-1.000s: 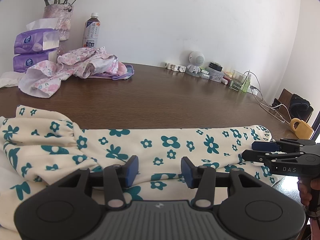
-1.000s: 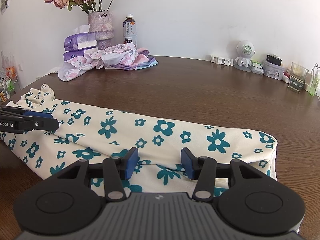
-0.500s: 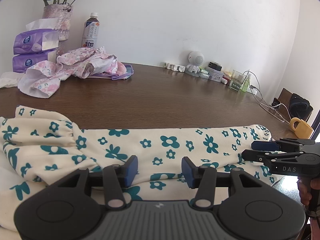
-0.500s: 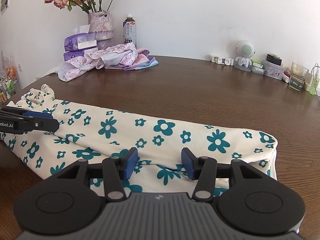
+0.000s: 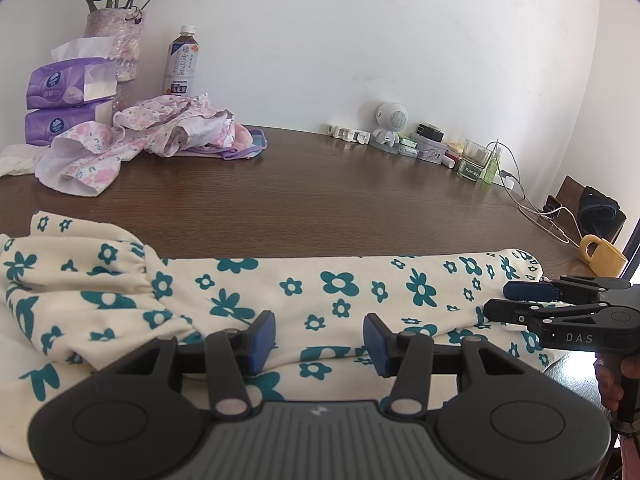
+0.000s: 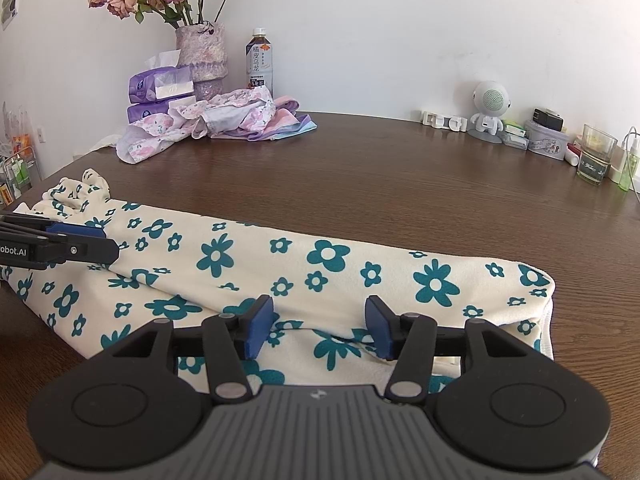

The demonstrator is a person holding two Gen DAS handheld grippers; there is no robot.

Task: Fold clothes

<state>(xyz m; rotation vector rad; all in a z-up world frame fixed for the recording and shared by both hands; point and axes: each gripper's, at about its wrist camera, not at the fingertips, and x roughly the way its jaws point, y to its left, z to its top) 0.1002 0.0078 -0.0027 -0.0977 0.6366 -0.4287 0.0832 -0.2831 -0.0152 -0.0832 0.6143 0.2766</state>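
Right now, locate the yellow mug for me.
In the left wrist view, the yellow mug sits at the far right edge of the table, just beyond the floral garment's right end, near the white cables.

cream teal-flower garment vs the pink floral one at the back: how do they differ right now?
The cream garment with teal flowers lies stretched in a long flat band at the near edge of the table; the pink floral garment sits crumpled in a heap at the far side by the tissue packs. The cream one lies beneath both grippers; nothing is near the pink one. Its flowers are bold, the pink one's small and pale. Both are floral cloth on the table.
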